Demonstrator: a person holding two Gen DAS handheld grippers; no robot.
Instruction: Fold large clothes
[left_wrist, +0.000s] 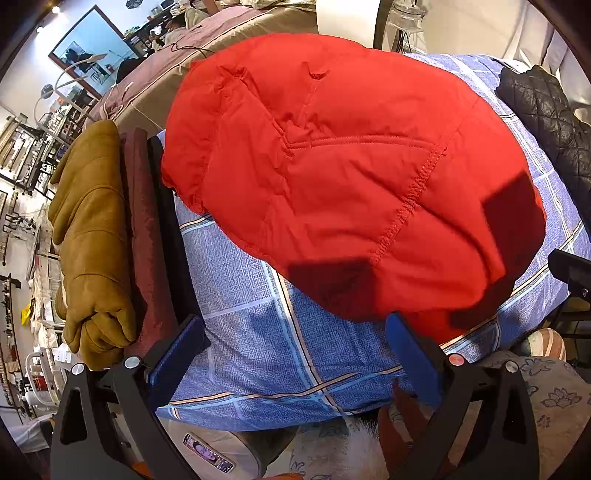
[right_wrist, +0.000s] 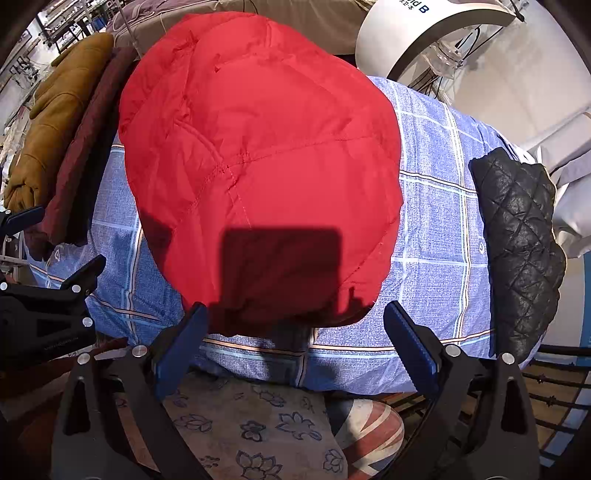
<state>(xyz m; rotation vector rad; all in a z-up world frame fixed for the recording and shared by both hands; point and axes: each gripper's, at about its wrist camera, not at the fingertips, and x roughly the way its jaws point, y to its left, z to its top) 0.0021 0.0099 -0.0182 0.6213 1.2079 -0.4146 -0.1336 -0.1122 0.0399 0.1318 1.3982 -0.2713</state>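
1. Grippers: my left gripper (left_wrist: 295, 354) and right gripper (right_wrist: 295, 343) both stand spread wide with nothing between the pads, hovering apart from the cloth.
2. Red jacket (right_wrist: 258, 166) lies as a folded mound on the blue checked sheet (right_wrist: 436, 229), at twelve o'clock from my right gripper, its near hem just ahead of the fingers.
3. Risk: the padded fabric looks slick and springy; I judge a shallow pinch at the hem could lift only the top layer and spill the fold open.
4. Risk: mustard and maroon pile (left_wrist: 110, 236) at nine o'clock and black quilted jacket (right_wrist: 517, 243) at three o'clock; a wide swing could drag either.
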